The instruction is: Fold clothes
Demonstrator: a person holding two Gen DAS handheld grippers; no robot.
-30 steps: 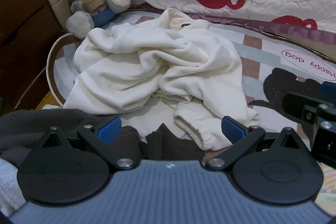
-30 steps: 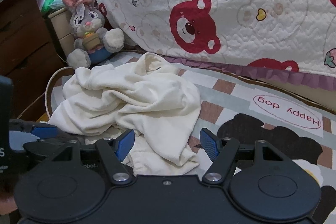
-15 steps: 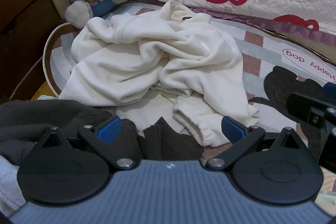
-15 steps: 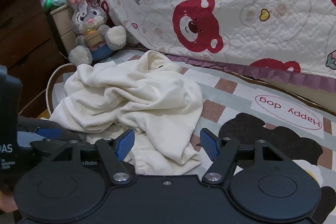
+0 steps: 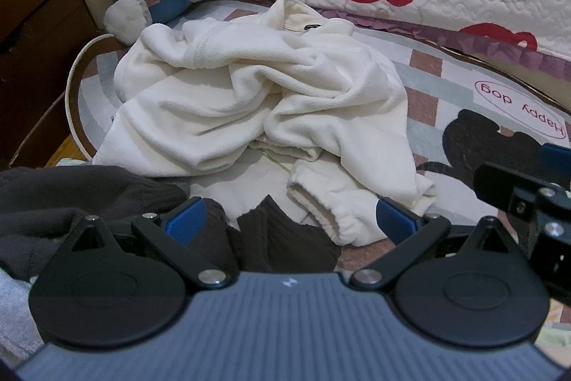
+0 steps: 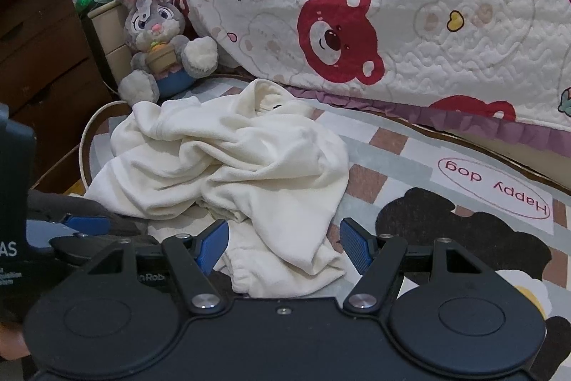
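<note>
Quilt [image 6: 428, 24]: white w/ red bear prints, purple frill along its lower edge, hangs across the back of both views.
Rug [image 5: 446, 95]: checked pink/grey/white, black dog shape + "Happy dog" label, white cord edge at left; lies under the clothes.
Dresser [image 6: 43, 59]: dark wood, far left, w/ a small cream drawer unit beside it.
Cream garment [image 5: 249, 102]: crumpled heap mid-rug, unfolded; neck opening w/ small dark tag at the far end, an elastic cuff at the near end, which lies just ahead of both grippers.
Dark clothes [image 5: 71, 199]: grey-brown pile at near left, touching the cream garment's near edge; one ribbed piece pokes up btwn the L fingers.
Plush rabbit [image 6: 157, 41]: grey, pink ears, holds a small pot, sits upright at the rug's far-left corner against the quilt, just behind the garment.
L gripper [image 5: 289, 216]: blue-padded fingers wide apart, nothing pinched; dark ribbed cloth + cream cuff lie below the gap.
R gripper [image 6: 283, 245]: fingers wide apart, not clamped on anything; cream cuff sits in the gap, pads not pressing it. Also seen at the right edge of the L view.
</note>
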